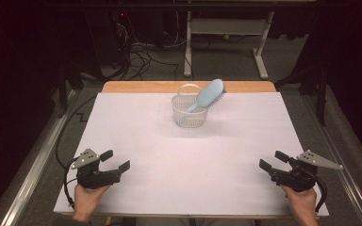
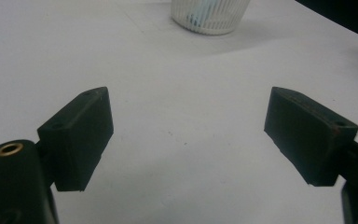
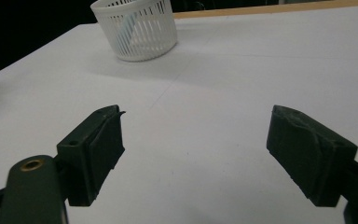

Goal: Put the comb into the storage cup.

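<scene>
Nearest the high camera, two hands rest at the near edge of the surface (image 1: 136,141), each holding a tool. Both the left tool (image 1: 115,160) and the right tool (image 1: 273,160) have their jaws spread wide with nothing between them, and the two gripper views confirm it — bare white sheet lies between the black pads.

Well apart from both, toward the far middle of the surface, stands a small white slatted basket (image 1: 189,115). A light blue hairbrush (image 1: 209,95) sits in it handle-down, the head tilted out over the rim to the right.

Judging by this, either the brush has been placed and the work is at rest, or no reach has begun. A next move would call for a long forward reach to the brush head — lifting it clear without tipping the light basket.

Nothing stands in the way; beyond the surface lie floor cables (image 1: 141,56) and a white desk frame (image 1: 226,28).
</scene>
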Demonstrator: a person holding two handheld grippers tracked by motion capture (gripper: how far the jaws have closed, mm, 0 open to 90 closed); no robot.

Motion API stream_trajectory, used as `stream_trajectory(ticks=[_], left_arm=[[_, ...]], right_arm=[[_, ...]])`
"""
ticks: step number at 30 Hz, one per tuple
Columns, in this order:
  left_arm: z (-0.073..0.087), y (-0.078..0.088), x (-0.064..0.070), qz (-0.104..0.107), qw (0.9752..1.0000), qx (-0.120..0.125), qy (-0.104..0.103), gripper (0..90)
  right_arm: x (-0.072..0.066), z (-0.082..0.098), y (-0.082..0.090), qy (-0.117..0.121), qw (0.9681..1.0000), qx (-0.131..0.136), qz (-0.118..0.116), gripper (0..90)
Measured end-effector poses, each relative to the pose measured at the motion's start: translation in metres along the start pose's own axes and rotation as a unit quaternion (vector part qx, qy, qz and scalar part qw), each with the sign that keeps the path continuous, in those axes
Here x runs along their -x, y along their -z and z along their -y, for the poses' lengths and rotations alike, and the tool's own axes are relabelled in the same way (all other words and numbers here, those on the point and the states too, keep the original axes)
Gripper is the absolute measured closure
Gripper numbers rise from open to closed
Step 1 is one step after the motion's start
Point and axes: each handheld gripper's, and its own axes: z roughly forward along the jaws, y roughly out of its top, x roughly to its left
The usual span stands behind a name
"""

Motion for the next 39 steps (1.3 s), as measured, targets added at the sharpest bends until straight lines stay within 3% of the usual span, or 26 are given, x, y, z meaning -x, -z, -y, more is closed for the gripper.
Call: stream_trajectory(ticks=[39], left_arm=[[0.001,0.001,-0.001,-0.002,1.0000,0.001,0.005,14.7]], right_arm=[[0.011,0.015,-0.001,-0.024,0.9996,-0.013,-0.001,18.1]])
